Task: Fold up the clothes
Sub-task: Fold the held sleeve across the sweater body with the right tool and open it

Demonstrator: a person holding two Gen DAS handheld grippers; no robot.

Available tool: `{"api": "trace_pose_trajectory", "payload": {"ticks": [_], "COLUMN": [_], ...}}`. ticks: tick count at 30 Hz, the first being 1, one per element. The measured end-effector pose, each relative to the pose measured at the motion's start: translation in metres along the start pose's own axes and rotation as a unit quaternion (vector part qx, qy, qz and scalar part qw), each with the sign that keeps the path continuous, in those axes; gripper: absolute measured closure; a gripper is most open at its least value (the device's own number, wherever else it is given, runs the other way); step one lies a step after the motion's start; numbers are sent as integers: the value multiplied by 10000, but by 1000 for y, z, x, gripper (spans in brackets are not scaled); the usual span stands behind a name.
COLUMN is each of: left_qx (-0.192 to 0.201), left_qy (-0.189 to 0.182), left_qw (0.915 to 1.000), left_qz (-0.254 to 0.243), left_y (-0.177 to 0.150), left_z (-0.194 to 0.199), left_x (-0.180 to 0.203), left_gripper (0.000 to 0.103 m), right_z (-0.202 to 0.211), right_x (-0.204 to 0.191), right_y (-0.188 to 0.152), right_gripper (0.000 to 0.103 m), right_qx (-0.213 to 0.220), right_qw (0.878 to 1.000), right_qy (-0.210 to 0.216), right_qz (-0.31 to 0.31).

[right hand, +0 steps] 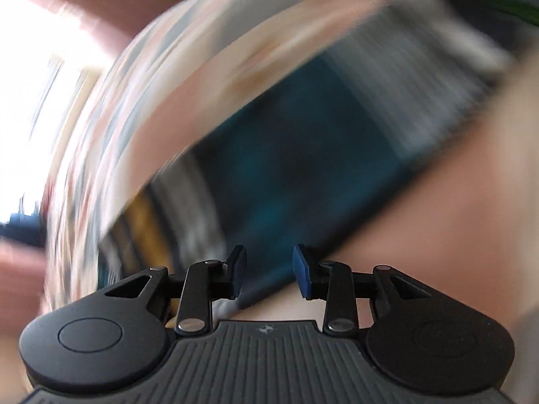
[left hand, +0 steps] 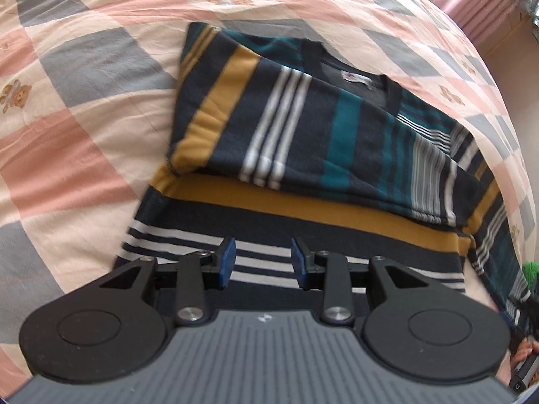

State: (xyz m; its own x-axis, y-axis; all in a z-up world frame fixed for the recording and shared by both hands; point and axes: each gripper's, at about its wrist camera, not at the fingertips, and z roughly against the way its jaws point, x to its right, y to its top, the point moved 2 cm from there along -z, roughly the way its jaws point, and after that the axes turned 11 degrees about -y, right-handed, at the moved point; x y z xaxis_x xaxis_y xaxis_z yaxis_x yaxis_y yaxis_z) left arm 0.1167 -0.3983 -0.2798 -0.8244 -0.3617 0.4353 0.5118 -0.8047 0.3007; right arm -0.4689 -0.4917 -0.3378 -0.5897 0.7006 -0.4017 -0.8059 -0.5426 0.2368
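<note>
A: Near the middle of the bed lies the striped sweater, partly folded; its loose upper layer can slide if a pad drags it.

B: Left hand-held gripper tilts steeply down, jaws narrow, holding nothing. Right hand-held gripper is also empty, view blurred.

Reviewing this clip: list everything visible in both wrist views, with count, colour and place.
Striped knit sweater: one, navy with mustard, teal and white stripes; partly folded on the bed.
Checked quilt: one, pink, grey and cream with bear prints; covers the bed.
Pink curtain: one, top right, by the window.
Green object: one, right edge; too cut off to identify.
Left claw: black with blue pads, open, nothing between them, over the sweater's hem.
Right claw: black with blue pads, open, empty; view blurred.
</note>
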Motion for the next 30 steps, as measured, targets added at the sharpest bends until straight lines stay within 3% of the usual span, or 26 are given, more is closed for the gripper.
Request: {"api": "trace_pose_trajectory", "payload": {"ticks": [1, 7, 12, 13, 14, 15, 17, 22, 25, 27, 30], "left_qx": [-9, -58, -93, -116, -137, -142, -136, 31, 200, 338, 536], "left_qy": [-48, -355, -601, -625, -636, -646, -665, -649, -614, -599, -519], "left_qw": [10000, 9982, 9951, 9947, 9945, 9945, 9949, 9969, 9977, 9976, 9970], "left_qz": [-56, -489, -778, -803, -819, -811, -748, -436, -224, -69, 195], "left_y": [-1, -9, -18, -20, -22, -24, -27, -27, -25, -24, -26], "left_z": [-1, -9, -14, -14, -14, -14, -11, 11, 30, 45, 71], "left_x": [8, 61, 101, 106, 109, 110, 108, 77, 47, 23, -21], "left_gripper": [73, 72, 69, 69, 69, 69, 69, 69, 69, 69, 69], "right_z": [8, 29, 14, 10, 8, 8, 13, 52, 77, 91, 103], "right_x": [23, 122, 135, 130, 122, 115, 99, 19, -73, -145, -246], "right_y": [13, 73, 99, 100, 101, 103, 107, 106, 82, 45, -40], "right_gripper": [58, 55, 53, 55, 64, 89, 93, 96, 96, 96, 96], "right_qx": [179, 968, 942, 930, 918, 905, 907, 1388, 1823, 2081, 2315], "right_qw": [9994, 9795, 9800, 9815, 9839, 9863, 9896, 9882, 9792, 9623, 9187], "right_qy": [-162, -176, -129, -120, -132, -217, -470, -648, -191, 266, 1050], "right_qz": [-264, -1759, -1749, -1667, -1531, -1362, -1016, -34, 874, 1733, 3024]}}
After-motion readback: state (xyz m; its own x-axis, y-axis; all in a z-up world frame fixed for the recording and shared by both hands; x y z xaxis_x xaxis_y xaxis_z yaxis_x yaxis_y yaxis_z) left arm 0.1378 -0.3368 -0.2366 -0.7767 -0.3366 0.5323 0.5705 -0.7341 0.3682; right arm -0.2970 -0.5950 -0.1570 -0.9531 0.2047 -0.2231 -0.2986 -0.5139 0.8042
